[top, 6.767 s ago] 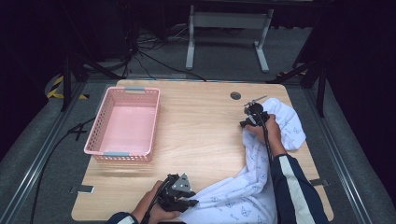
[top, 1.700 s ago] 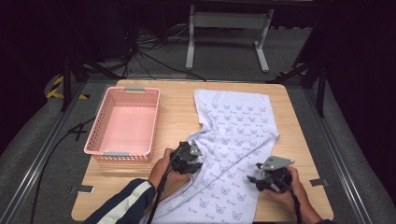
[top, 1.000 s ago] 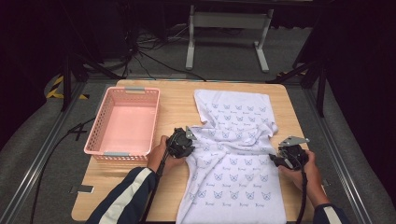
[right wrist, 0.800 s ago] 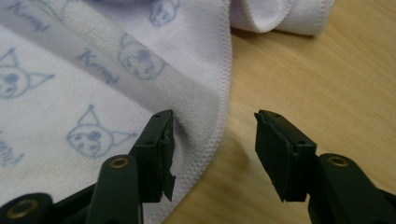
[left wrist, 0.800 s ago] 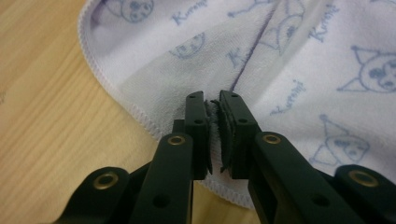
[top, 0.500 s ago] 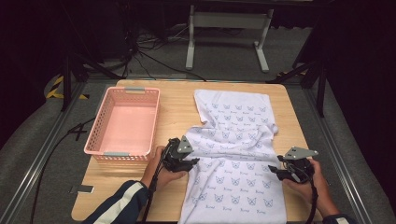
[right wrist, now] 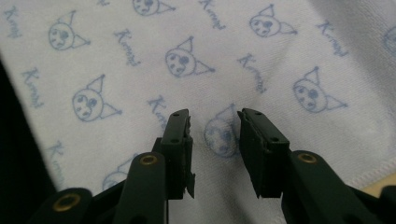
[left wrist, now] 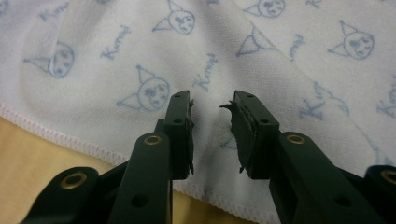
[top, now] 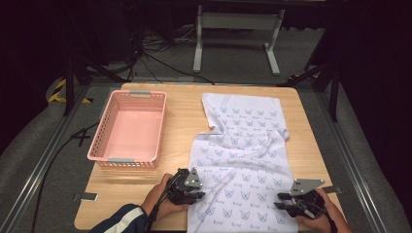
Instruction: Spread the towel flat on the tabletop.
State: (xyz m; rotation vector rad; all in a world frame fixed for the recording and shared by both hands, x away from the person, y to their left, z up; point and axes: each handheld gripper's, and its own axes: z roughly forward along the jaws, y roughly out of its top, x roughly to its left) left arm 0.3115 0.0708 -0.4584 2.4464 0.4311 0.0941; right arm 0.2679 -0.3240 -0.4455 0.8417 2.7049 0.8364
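Setting: wooden table in a dark room, grey floor around it, cables and a white metal stand on the floor past the table's far edge.
Landmark: white towel with a pale blue cat-face print, spread lengthwise on the right half of the table, its near end at the table's near edge.
Left gripper: at the towel's near left corner, held in the person's left hand, dark sleeve behind it. In the left gripper view the jaws stand a little apart with cloth showing in the gap between them, nothing pinched; the towel's stitched hem runs just below the tips, bare wood beyond it.
Right gripper: at the towel's near right corner, in the right hand. In the right gripper view the jaws are parted, moderately, over a printed face, gripping nothing.
Towel middle: a few soft wrinkles across it; whole cloth lies flat on the wood.
Towel far end: narrower than the near end, left edge folded in slightly.
Basket: pink plastic, left of the towel, well apart from it.
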